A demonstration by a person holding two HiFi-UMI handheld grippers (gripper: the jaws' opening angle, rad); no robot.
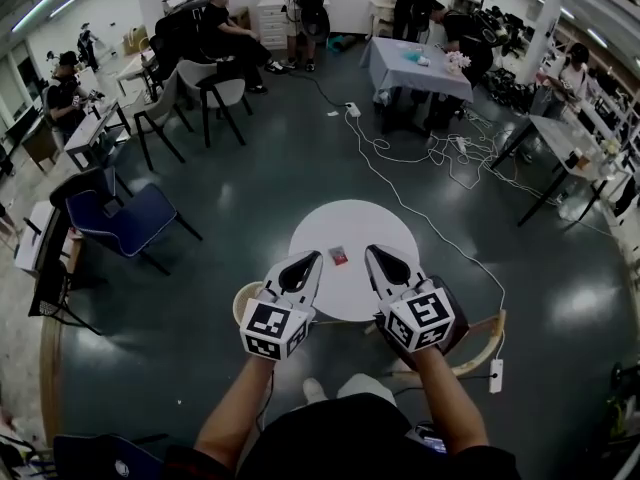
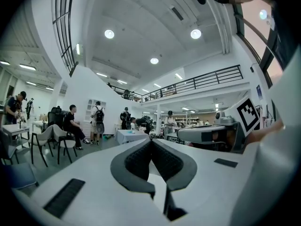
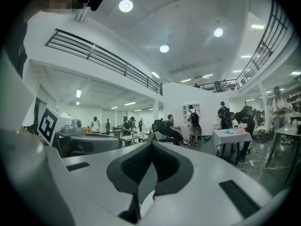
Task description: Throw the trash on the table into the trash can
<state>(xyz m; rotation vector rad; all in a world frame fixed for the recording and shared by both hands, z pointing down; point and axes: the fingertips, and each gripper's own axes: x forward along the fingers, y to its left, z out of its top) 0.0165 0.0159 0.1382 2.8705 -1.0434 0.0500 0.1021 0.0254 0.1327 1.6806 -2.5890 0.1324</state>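
The left tool (image 1: 303,265) is pinched together on nothing, what looks like the trash can (image 1: 242,301) just behind it; the small trash (image 1: 338,256) lies on the table (image 1: 352,223) between the two tools, just past their tips; the right tool (image 1: 383,261) is likewise closed, empty. Reaching in without opening would likely shove the flat piece off the table.

Bright, even light falls from round ceiling lamps (image 2: 109,34) and strip lights (image 1: 35,10). The dark glossy floor (image 1: 230,198) shows soft pale reflections, and shadows under the chairs (image 1: 130,223) are faint. The white round table (image 1: 350,223) is nearly washed out. All 3 views are fisheye: straight lines bow and corners fall to black. In the 2 gripper views the nearest foreground is soft, the distant hall sharper.
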